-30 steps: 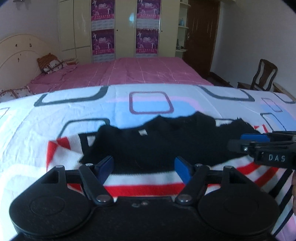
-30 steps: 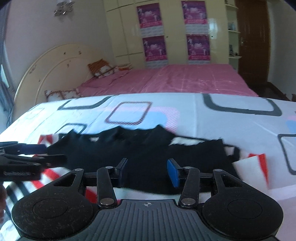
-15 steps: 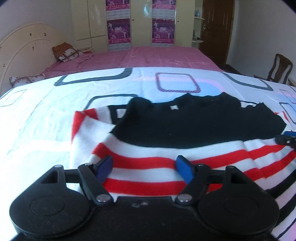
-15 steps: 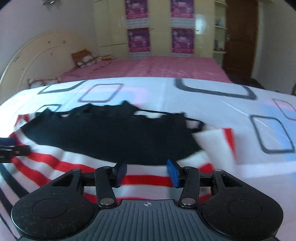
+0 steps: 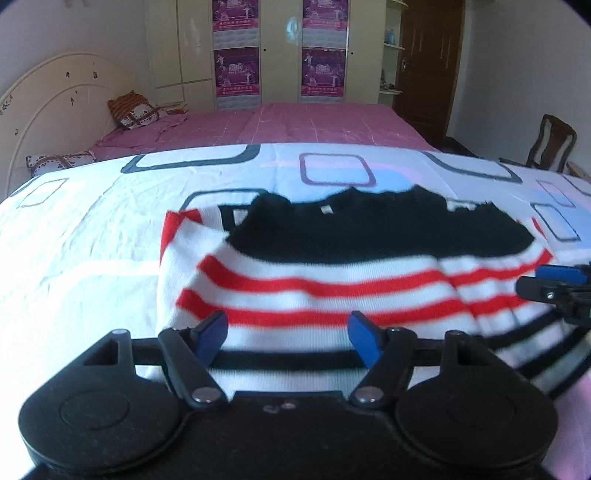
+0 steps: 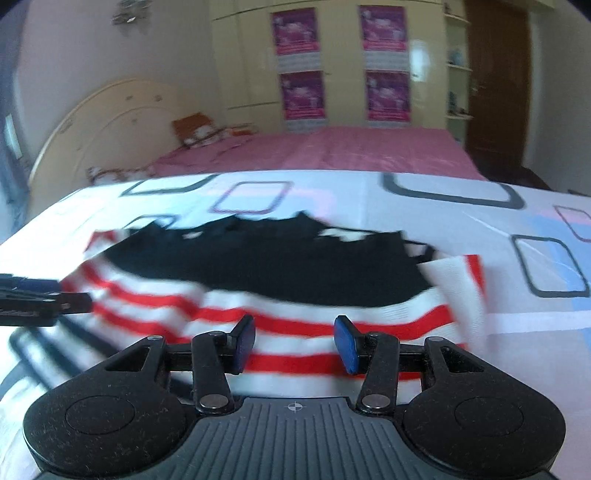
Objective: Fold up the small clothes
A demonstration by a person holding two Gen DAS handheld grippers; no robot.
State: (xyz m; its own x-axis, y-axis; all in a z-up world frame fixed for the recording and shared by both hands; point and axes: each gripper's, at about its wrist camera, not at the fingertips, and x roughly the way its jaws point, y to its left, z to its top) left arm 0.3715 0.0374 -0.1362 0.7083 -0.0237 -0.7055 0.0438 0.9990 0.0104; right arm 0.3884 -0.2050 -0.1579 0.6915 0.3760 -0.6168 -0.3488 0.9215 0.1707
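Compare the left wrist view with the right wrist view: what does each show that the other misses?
Only the left wrist view shows the wooden chair at the right wall and the left gripper with its jaws apart. Only the right wrist view shows the wall ornament high on the left and the right gripper, jaws apart too. Both show the striped sweater on the patterned bedsheet, the pink bed and the wardrobe posters.
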